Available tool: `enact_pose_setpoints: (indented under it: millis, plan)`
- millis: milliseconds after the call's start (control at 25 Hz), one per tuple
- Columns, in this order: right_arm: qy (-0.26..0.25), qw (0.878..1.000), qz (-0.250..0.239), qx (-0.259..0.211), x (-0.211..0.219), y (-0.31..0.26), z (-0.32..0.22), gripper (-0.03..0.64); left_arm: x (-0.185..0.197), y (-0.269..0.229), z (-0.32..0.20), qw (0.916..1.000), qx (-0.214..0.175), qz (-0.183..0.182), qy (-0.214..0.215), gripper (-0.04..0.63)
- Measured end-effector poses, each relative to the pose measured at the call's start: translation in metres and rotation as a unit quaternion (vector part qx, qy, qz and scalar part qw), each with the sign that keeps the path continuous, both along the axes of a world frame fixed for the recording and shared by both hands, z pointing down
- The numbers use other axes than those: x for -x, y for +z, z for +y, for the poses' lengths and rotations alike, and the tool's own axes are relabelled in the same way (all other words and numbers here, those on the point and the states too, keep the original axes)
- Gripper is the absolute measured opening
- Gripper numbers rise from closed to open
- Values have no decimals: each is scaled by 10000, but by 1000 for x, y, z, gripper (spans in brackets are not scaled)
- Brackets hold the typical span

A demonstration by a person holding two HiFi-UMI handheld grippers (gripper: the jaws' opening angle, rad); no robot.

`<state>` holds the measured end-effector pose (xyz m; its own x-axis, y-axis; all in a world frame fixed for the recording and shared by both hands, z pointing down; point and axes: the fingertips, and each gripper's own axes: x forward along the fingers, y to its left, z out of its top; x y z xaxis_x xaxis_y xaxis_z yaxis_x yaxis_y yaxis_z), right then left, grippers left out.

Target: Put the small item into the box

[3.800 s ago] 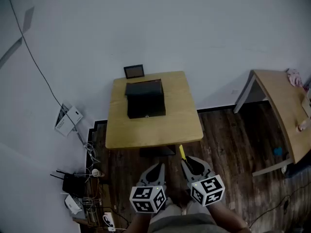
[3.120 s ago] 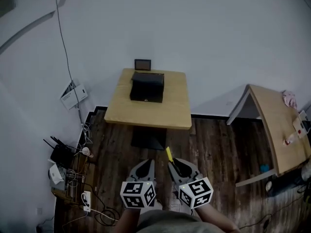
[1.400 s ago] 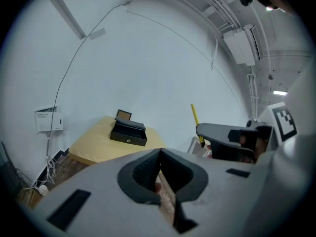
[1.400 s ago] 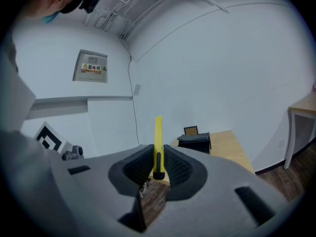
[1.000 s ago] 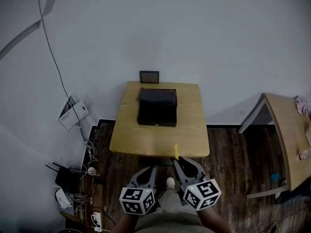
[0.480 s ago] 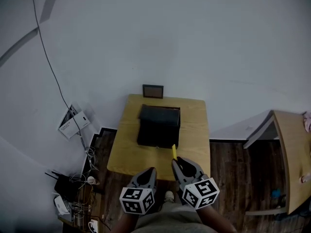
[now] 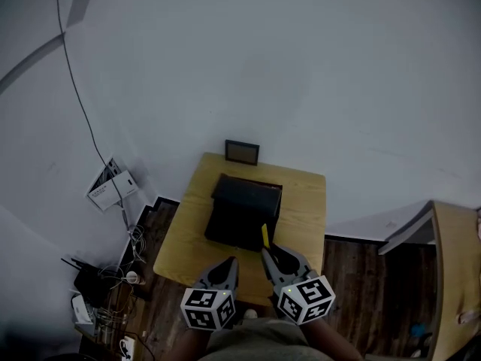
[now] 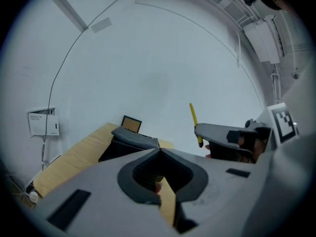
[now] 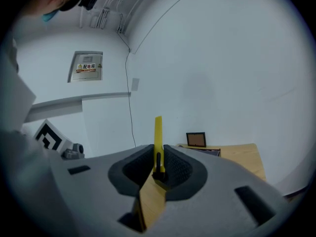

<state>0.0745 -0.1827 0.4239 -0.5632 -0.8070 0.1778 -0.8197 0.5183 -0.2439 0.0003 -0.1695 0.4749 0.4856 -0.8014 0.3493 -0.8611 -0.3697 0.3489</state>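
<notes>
A black box [image 7: 242, 215] stands on a small wooden table [image 7: 192, 239], its lid raised toward the wall. My right gripper [image 7: 269, 253] is shut on a thin yellow stick-like item [image 7: 264, 236] that points up from its tips, just at the box's near right corner in the head view. The same yellow item [image 9: 158, 137] rises between the closed jaws in the right gripper view, and shows as a yellow item [image 8: 195, 123] in the left gripper view. My left gripper [image 7: 228, 265] hangs beside it at the table's near edge, jaws closed and empty. The box [image 8: 129, 143] lies ahead of it.
A small framed picture [image 7: 242, 152] leans on the white wall behind the table. A cable tangle, a router and a power strip [image 7: 105, 292] lie on the dark wood floor at the left. A second wooden table [image 7: 455, 277] stands at the right.
The person has walked up to the table: it and the box have grown nearer, and both grippers now reach its near edge. The right gripper still holds the yellow item.
</notes>
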Motion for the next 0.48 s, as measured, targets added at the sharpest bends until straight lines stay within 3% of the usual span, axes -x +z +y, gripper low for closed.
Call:
enact_pose_setpoints:
  millis: [480]
  plan:
    - [-414,9985,223,265,4,31,-51,54,21,16,-29,9972,227,-80,-702,3]
